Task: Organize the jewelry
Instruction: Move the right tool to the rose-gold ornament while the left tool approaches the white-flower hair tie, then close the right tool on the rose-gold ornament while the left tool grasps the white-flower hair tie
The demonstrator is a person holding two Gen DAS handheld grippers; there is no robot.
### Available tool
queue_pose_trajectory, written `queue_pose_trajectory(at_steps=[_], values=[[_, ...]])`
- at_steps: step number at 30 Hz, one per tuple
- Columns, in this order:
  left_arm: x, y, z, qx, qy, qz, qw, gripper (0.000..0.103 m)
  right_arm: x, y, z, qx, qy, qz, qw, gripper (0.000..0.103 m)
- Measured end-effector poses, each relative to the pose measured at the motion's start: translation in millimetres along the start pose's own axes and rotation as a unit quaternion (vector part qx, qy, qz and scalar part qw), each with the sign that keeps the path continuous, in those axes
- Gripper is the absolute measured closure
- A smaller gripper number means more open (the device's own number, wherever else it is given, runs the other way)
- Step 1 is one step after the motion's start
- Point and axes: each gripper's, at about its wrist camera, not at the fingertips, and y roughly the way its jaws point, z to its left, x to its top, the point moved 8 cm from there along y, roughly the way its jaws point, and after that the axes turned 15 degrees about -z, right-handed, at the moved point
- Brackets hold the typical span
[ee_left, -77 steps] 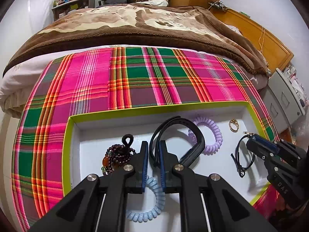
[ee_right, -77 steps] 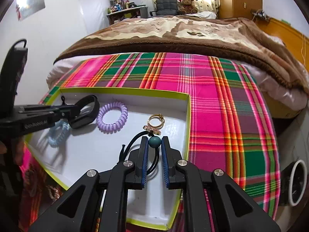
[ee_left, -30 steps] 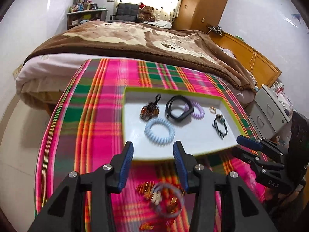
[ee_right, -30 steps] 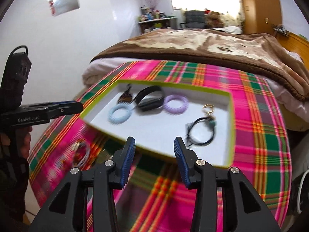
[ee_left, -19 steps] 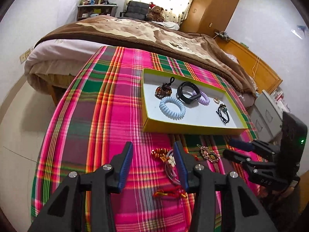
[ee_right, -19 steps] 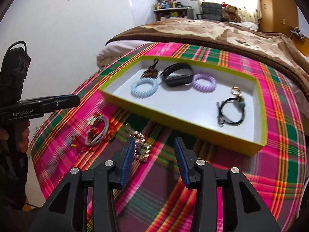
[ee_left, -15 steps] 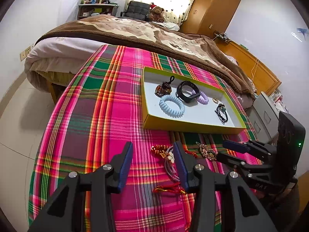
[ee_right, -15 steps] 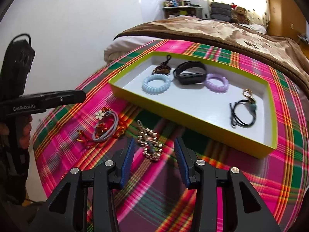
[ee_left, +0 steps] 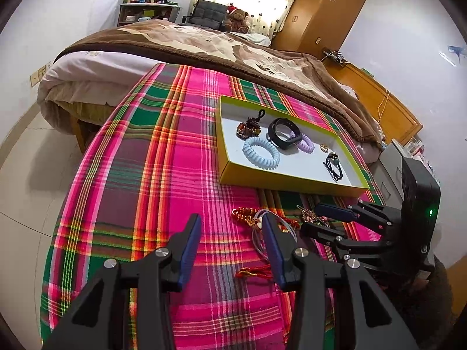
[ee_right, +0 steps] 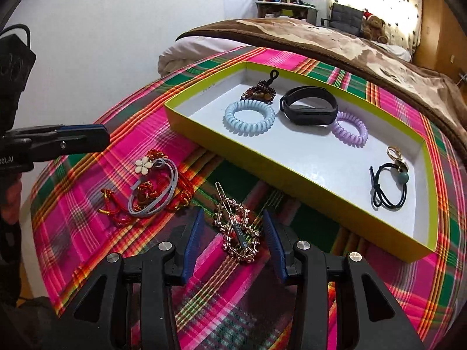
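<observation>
Plaid cloth [ee_right: 87, 210] covers the bed; left gripper [ee_left: 230, 230] gapes empty, right gripper [ee_right: 233, 224] closing around hair clip [ee_right: 236, 227].

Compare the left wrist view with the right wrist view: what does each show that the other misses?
Left wrist only: the wooden wardrobe, and the right gripper from the side.

Right wrist only: the jeweled hair clip clearly, lying between its own closing jaws but not pinched, and the white flower charm on the grey cord bracelet.

Both: the yellow-green tray, light blue coil hair tie, black fitness band.
</observation>
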Motion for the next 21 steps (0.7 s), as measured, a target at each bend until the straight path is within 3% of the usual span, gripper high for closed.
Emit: queue_pose_trajectory(at_steps=[2,3,12,21], values=[[0,-1,1,-0.003,-0.002,0.000,1.0000,0.058,0,-2,0,-0.005,-0.001,-0.001,1.000,0.074],[-1,-1,0,-0.005,-0.003,0.001,1.0000,0.058,0,-2,-2,-0.006,0.003,-0.001,1.000,0.075],[-10,11,-12,-0.020,0.010,0.018,0.9996,0.058,2,-15,-15,-0.026,0.037,-0.026,0.999,0.076],[-17,25,-22,-0.006,0.037,0.029,0.9989,0.059,4,-28,-22,-0.033,0.055,-0.039,0.997,0.076]])
